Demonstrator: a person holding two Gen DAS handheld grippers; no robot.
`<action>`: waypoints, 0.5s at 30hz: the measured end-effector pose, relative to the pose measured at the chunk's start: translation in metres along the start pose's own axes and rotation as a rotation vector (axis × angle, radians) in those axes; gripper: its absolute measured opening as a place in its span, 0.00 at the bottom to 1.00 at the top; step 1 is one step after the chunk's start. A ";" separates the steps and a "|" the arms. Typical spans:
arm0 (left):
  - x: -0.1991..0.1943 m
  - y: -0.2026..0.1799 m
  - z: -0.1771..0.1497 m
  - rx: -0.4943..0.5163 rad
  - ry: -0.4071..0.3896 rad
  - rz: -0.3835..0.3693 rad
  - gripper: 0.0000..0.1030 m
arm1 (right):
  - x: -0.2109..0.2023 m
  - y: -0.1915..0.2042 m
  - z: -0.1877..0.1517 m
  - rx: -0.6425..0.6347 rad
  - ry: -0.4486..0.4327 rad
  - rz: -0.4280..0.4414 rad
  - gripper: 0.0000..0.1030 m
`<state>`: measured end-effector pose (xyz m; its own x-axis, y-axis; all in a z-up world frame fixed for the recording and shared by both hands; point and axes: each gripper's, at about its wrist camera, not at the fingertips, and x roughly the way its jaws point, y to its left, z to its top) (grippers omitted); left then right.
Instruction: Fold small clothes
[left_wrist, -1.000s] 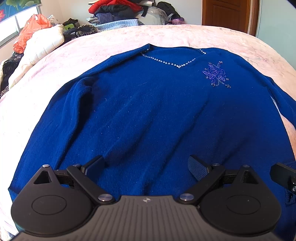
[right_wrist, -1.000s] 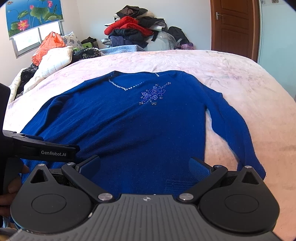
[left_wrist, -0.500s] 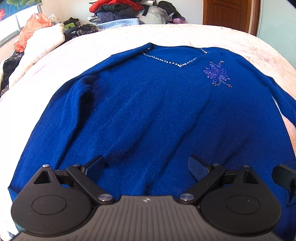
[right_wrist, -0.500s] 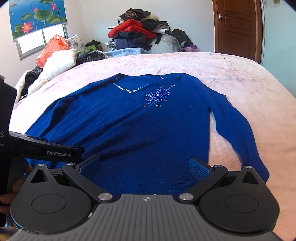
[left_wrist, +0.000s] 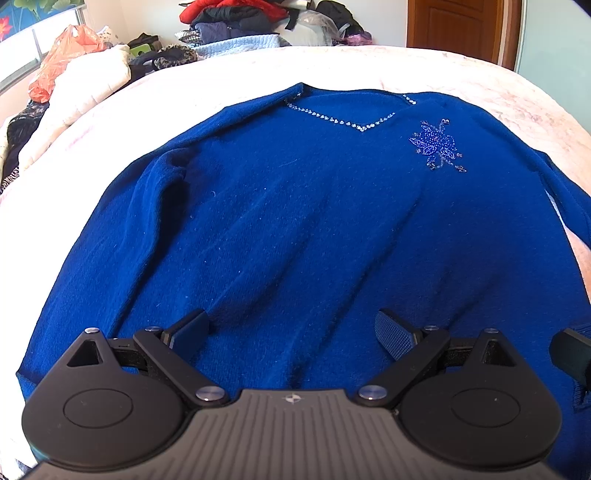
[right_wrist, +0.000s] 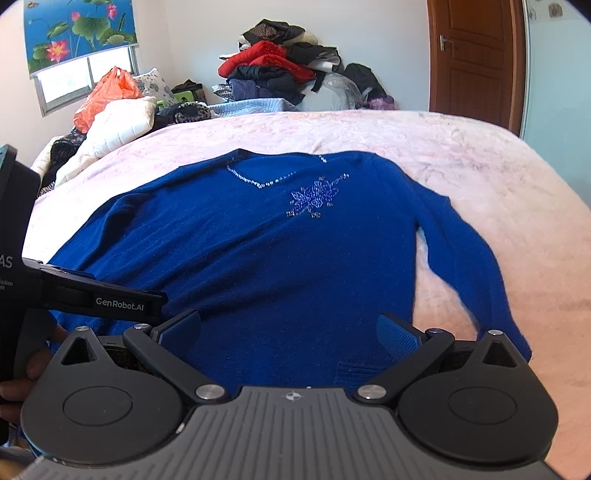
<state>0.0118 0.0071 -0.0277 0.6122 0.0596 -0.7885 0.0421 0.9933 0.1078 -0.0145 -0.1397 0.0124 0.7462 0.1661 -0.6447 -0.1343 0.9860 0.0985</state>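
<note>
My right gripper (right_wrist: 290, 330) has risen since a second ago, showing more wall; my left gripper (left_wrist: 291, 330) barely shifted. Both gape wide, empty, above the hem of the royal-blue knitted V-neck sweater (right_wrist: 258, 258), flat on the pink bedspread (right_wrist: 480, 166). Heaped clothes (right_wrist: 280, 74) beyond.

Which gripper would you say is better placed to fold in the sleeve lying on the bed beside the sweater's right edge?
Probably the right gripper: its jaws are open, and the right sleeve runs down to a cuff just beyond its right finger. The left gripper faces the sweater's left half.
</note>
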 end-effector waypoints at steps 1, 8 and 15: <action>0.000 0.000 0.000 0.000 0.001 0.000 0.95 | -0.001 0.002 0.000 -0.012 -0.006 -0.004 0.99; 0.000 0.000 0.000 0.000 0.001 0.000 0.95 | -0.007 0.009 -0.002 -0.087 -0.051 -0.024 0.99; 0.000 0.000 0.000 0.000 0.002 -0.004 0.95 | -0.013 0.000 -0.005 -0.096 -0.062 -0.016 0.99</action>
<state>0.0121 0.0072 -0.0277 0.6104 0.0559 -0.7901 0.0447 0.9935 0.1047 -0.0276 -0.1421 0.0177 0.7873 0.1541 -0.5970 -0.1818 0.9832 0.0141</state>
